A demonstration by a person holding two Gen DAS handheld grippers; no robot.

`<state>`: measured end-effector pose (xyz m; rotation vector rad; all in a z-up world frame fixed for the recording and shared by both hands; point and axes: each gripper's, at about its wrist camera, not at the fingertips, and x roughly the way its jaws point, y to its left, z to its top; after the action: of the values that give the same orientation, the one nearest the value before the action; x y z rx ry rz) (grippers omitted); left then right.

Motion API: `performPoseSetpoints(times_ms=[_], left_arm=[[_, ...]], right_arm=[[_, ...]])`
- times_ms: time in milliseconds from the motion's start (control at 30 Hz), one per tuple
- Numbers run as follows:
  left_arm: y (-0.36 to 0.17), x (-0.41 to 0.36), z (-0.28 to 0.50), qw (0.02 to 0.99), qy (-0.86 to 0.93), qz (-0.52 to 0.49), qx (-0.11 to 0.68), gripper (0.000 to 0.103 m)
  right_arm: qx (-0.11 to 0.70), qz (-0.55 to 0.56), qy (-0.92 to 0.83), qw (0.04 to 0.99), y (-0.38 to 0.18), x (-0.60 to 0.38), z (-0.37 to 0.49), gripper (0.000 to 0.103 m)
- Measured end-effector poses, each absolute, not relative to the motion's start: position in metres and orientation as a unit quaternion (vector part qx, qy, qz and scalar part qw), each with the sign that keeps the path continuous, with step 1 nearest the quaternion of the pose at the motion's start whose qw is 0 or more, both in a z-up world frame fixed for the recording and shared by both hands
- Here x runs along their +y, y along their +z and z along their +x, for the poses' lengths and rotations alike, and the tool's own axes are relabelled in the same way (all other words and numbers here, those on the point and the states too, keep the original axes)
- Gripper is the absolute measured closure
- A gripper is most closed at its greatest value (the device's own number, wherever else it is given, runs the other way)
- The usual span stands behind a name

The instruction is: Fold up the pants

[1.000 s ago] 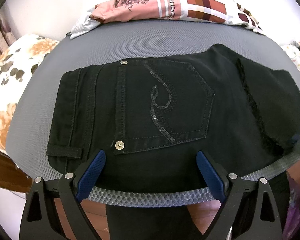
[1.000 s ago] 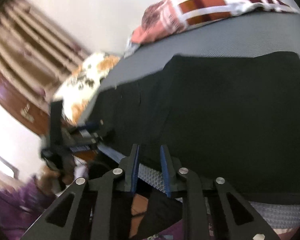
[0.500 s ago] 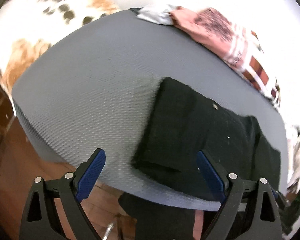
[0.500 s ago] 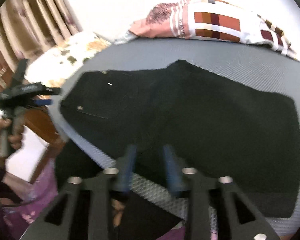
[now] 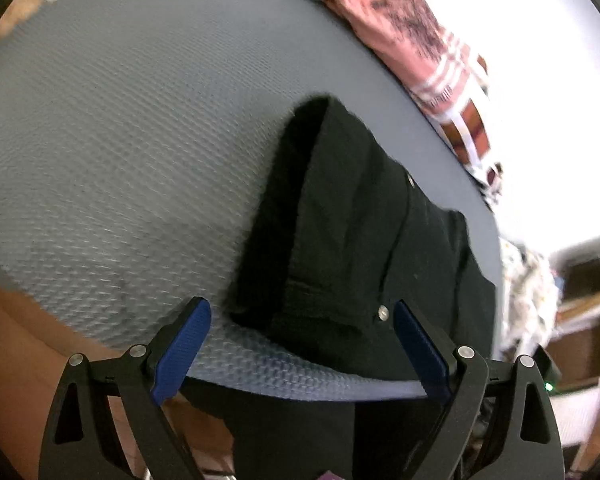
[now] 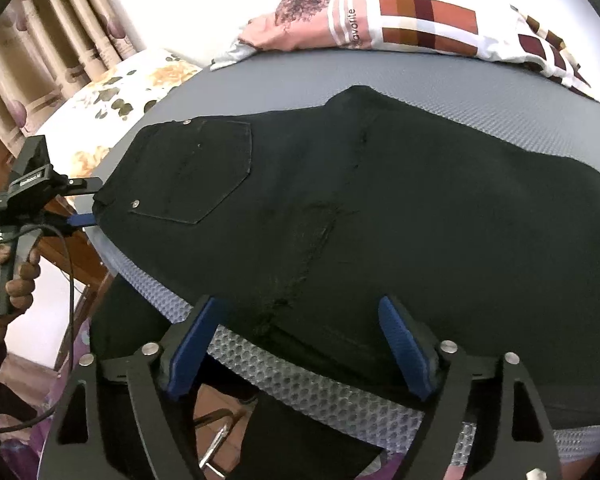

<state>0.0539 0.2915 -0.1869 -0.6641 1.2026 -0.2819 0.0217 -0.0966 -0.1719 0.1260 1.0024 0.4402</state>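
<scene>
black pants [image 6: 379, 208] ahead of right hand-held gripper [image 6: 300, 344], jaws apart

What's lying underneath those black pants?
The black pants lie flat on a grey textured mesh mat, which shows all around them. Whatever the mat rests on is covered, so I cannot tell.

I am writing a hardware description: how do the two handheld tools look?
Both the left tool and right tool have black angular frames with silver screws and blue ribbed finger pads. In the right wrist view, the left one shows a black handle, a cable and small white lettering.
</scene>
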Motion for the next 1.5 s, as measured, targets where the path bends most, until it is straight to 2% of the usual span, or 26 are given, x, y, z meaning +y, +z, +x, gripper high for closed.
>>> performPoseSetpoints(times_ms=[133,233,500,733,967,1100,1167,1200,1233,1267,1300,1333,1400,1500], left_arm=[[-0.187,0.292,0.063,0.753,-0.167,-0.312,0.555,0.011],[-0.191,0.303,0.062,0.733,-0.193,-0.358,0.546,0.011],[-0.195,0.333,0.059,0.674,-0.311,-0.512,0.433,0.011],[-0.204,0.309,0.056,0.683,-0.279,-0.441,0.511,0.011],[-0.205,0.300,0.061,0.706,-0.231,-0.481,0.466,0.009],[-0.199,0.285,0.058,0.733,-0.218,-0.443,0.468,0.010],[-0.200,0.280,0.058,0.746,-0.209,-0.419,0.474,0.017],[-0.197,0.277,0.059,0.753,-0.204,-0.408,0.475,0.026],[-0.194,0.274,0.059,0.762,-0.197,-0.390,0.478,0.030],[-0.193,0.270,0.060,0.775,-0.186,-0.364,0.482,0.042],[-0.193,0.269,0.061,0.782,-0.173,-0.346,0.489,0.059],[-0.198,0.269,0.064,0.784,-0.156,-0.336,0.498,0.068],[-0.204,0.275,0.063,0.779,-0.150,-0.358,0.493,0.068],[-0.195,0.263,0.063,0.796,-0.133,-0.318,0.497,0.071]], right_arm=[[0.476,0.061,0.214,0.851,-0.173,-0.094,0.022,0.016],[0.476,0.059,0.215,0.851,-0.173,-0.092,0.023,0.012],[0.476,0.057,0.219,0.850,-0.175,-0.087,0.023,0.003],[0.475,0.057,0.220,0.850,-0.175,-0.085,0.022,0.002],[0.475,0.054,0.219,0.851,-0.175,-0.084,0.022,0.001],[0.475,0.056,0.221,0.850,-0.175,-0.084,0.022,0.001],[0.474,0.059,0.221,0.850,-0.175,-0.085,0.023,0.001],[0.474,0.057,0.219,0.851,-0.175,-0.083,0.023,0.001],[0.474,0.056,0.219,0.851,-0.175,-0.083,0.023,0.001],[0.474,0.055,0.218,0.851,-0.175,-0.082,0.022,0.001],[0.474,0.055,0.218,0.851,-0.175,-0.082,0.022,0.001],[0.474,0.056,0.218,0.851,-0.175,-0.083,0.022,0.001],[0.473,0.059,0.218,0.851,-0.175,-0.083,0.023,0.001],[0.473,0.063,0.220,0.851,-0.175,-0.084,0.023,0.001]])
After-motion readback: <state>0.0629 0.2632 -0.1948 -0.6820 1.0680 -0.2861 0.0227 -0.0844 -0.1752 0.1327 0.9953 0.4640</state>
